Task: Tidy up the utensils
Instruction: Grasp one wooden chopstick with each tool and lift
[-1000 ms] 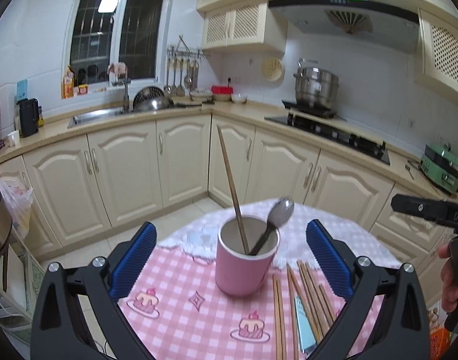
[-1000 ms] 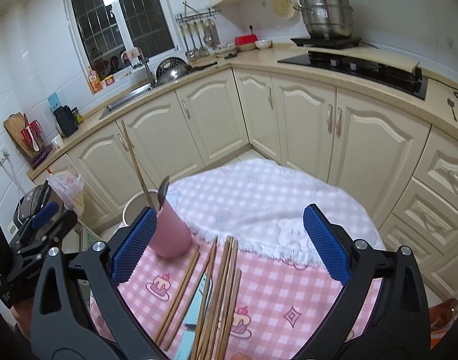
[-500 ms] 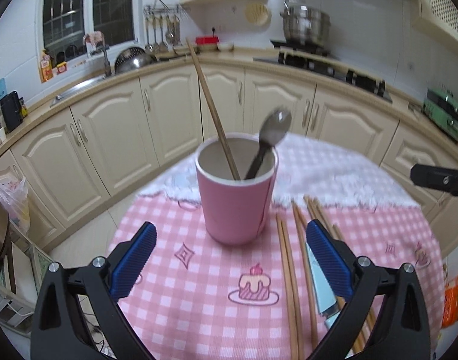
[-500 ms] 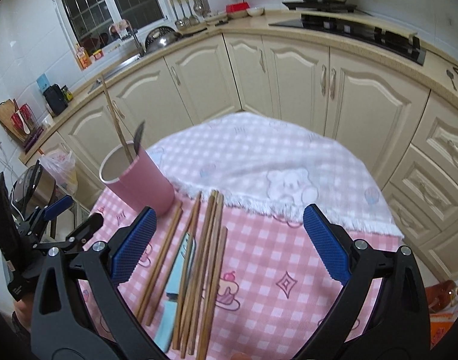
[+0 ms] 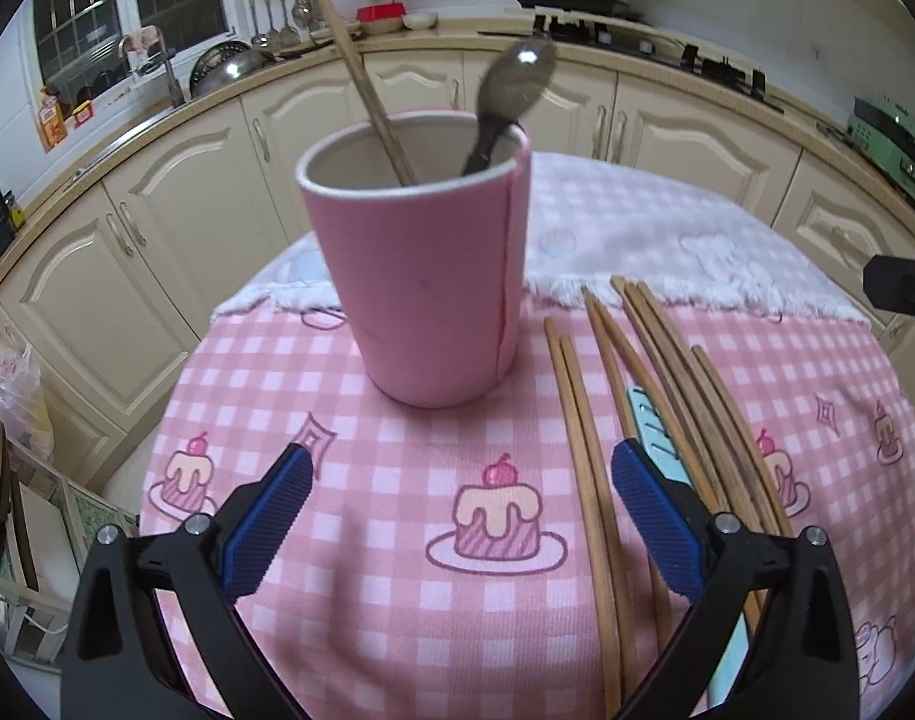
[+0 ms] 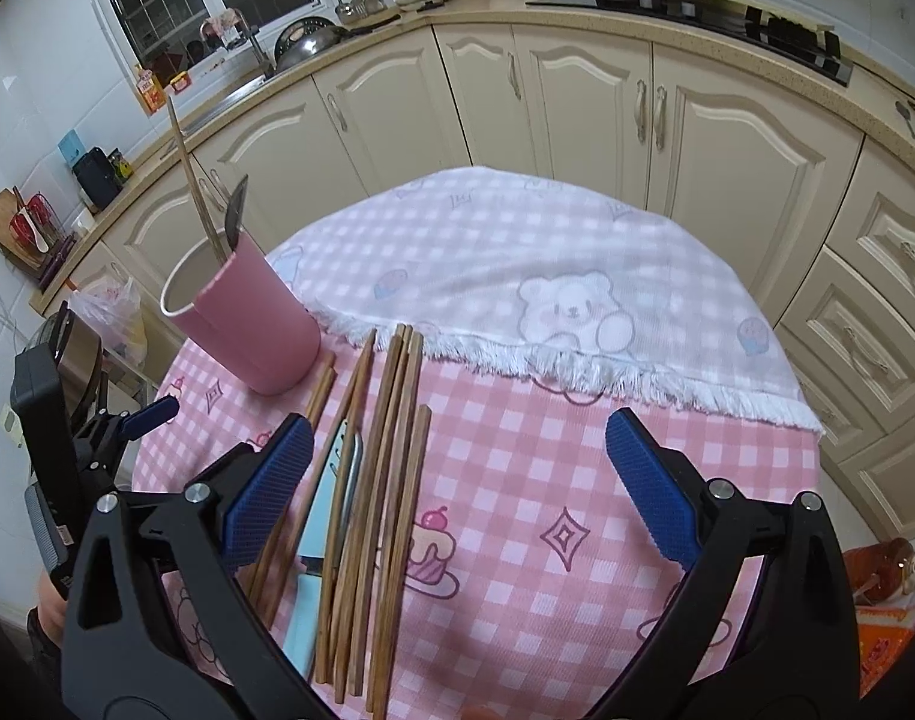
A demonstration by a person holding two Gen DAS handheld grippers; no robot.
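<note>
- Left gripper (image 5: 457, 510): fingers wide, holding nothing, facing pink cup (image 5: 421, 276).
- Right gripper (image 6: 457, 480): fingers wide, holding nothing, above loose chopsticks (image 6: 391, 468).
- Cup holding spoon (image 5: 505, 90) and one chopstick (image 5: 355, 66).

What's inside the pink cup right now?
The pink cup holds one wooden chopstick and a metal spoon, both leaning out over the rim. The cup's wall hides their lower ends and its bottom.

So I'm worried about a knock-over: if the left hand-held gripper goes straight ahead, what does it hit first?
Probably the pink cup, standing centred ahead of the open left hand-held gripper; depth is unclear.
</note>
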